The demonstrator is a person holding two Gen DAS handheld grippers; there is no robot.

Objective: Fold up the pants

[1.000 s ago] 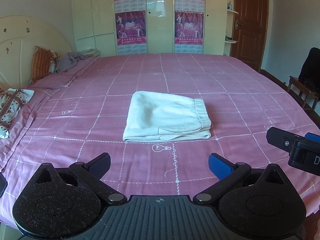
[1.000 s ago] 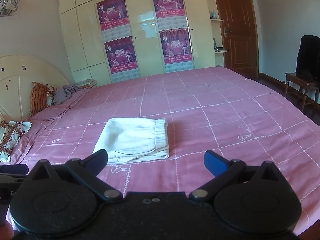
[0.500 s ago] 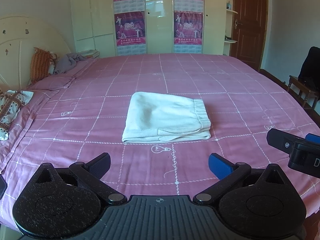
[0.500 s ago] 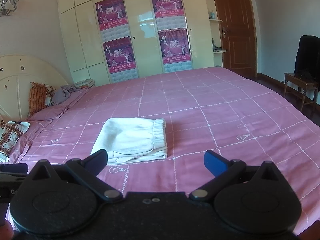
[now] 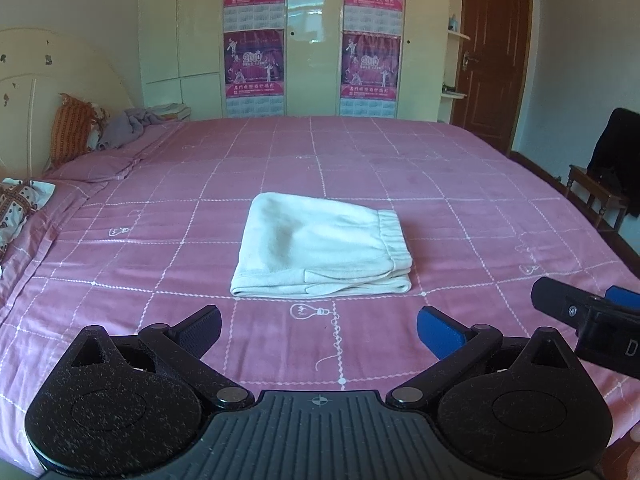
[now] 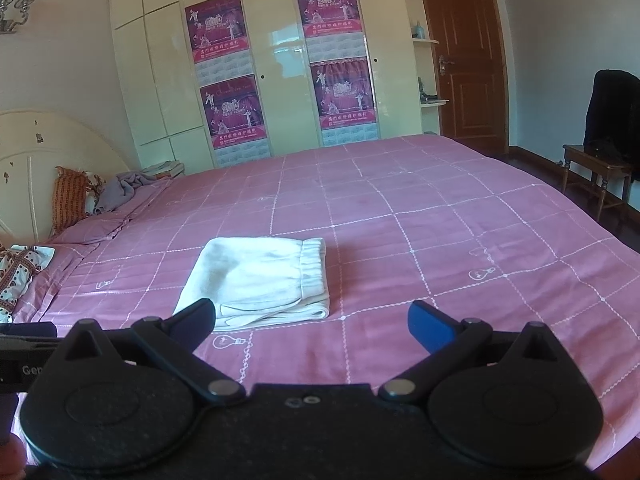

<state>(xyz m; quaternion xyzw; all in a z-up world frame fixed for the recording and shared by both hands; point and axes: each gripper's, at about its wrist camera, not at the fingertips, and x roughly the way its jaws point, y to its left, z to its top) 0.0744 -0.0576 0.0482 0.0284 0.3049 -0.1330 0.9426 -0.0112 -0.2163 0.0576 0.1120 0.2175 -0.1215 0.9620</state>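
Nearest to us, the left gripper (image 5: 319, 325) hangs above the near part of the bed (image 5: 460, 208), jaws spread wide and empty; its pads (image 5: 439, 331) are flat blue slabs on black, grainy plastic arms. The right gripper (image 6: 312, 320) sits just beside it, level with it, jaws likewise wide apart with nothing between them. We judge this stance to be a withdrawn one: both tools are held back from the cloth, short of it and clear of contact, as suits a fold that looks complete. Beyond the fingertips lies the pants (image 5: 322, 254), near the middle of the bed, folded into a compact, roughly square stack of several layers. The fabric is cream, soft and slightly fleecy, with a gathered elastic waistband (image 5: 394, 240) along the right edge and the layered edges facing us. The stack rests flat, which we take as the reason no grip is needed. The sheet is pink cotton with a white stitched grid and small bulb motifs. Farther off stand a striped cushion (image 5: 70, 132) at the headboard, then glossy cream wardrobe doors (image 5: 314, 40) bearing posters.
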